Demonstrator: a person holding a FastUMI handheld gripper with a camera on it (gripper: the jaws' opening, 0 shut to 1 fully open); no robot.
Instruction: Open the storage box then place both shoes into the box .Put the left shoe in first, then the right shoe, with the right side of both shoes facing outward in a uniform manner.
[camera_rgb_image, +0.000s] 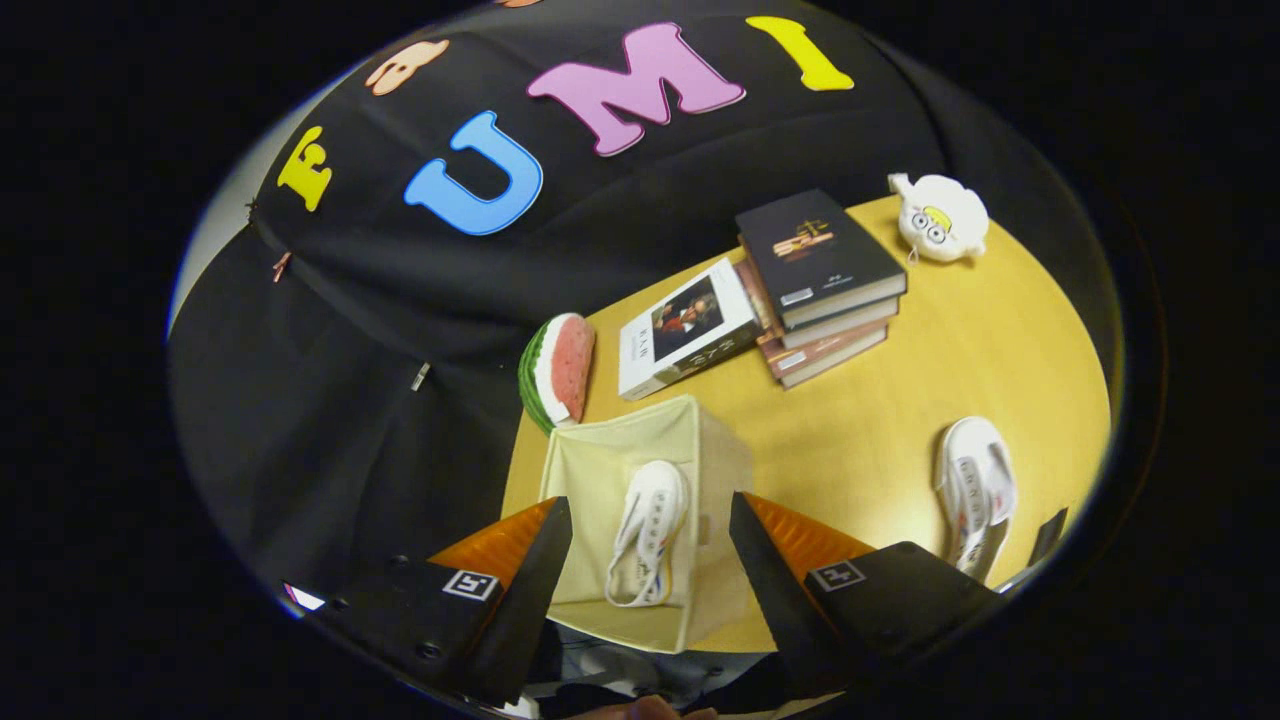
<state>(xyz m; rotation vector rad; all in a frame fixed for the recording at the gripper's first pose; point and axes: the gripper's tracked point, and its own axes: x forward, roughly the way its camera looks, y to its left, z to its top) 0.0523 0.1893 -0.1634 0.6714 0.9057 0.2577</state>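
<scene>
A cream fabric storage box (600, 465) stands open on the yellow table (900, 400), directly below my fingers. One white shoe (650, 535) lies inside it, toe pointing away from me. The second white shoe (975, 490) lies on the table to the right of the box, beyond my right finger. My gripper (650, 515) hovers above the box, open, with nothing between its fingers; the shoe in the box shows through the gap.
A watermelon-slice toy (560, 370) leans just behind the box. Behind that lie a single book (685, 330) and a stack of books (820, 285). A white plush toy (940, 218) sits at the far side of the table. The black cloth wall hangs behind and to the left.
</scene>
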